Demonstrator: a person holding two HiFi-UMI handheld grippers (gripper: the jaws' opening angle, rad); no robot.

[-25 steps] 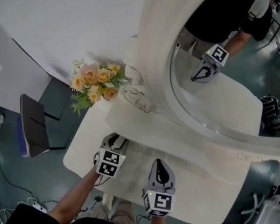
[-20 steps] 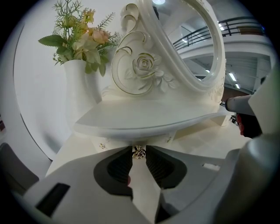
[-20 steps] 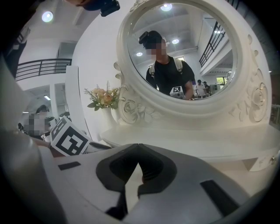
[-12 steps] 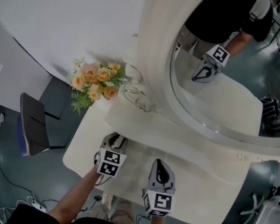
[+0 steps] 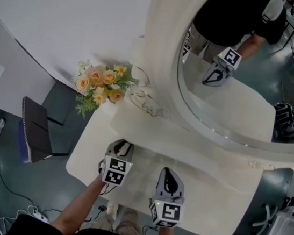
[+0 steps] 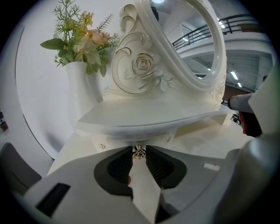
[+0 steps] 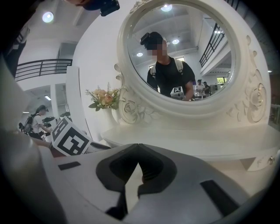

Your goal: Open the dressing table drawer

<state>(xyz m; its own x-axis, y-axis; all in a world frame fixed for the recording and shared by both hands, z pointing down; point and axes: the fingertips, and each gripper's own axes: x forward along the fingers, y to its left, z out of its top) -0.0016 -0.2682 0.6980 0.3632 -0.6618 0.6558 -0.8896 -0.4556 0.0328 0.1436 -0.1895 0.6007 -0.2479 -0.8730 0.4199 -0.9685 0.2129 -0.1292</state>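
The white dressing table (image 5: 92,139) has a small drawer (image 6: 118,142) tucked under its upper shelf (image 6: 144,118). A little metal drawer knob (image 6: 139,152) sits on the drawer front. My left gripper (image 6: 139,154) is shut on that knob, with a ribbed pad pressed against each side. In the head view the left gripper (image 5: 122,149) reaches in under the shelf edge at the table's left. My right gripper (image 5: 167,172) hovers over the tabletop beside it. Its jaws meet at the tips with nothing held (image 7: 138,162).
A large oval mirror (image 5: 237,94) in a carved white frame stands at the back and reflects a person with a gripper. A white vase (image 6: 83,96) of peach flowers (image 5: 100,85) stands at the table's back left. A dark chair (image 5: 35,132) is on the floor to the left.
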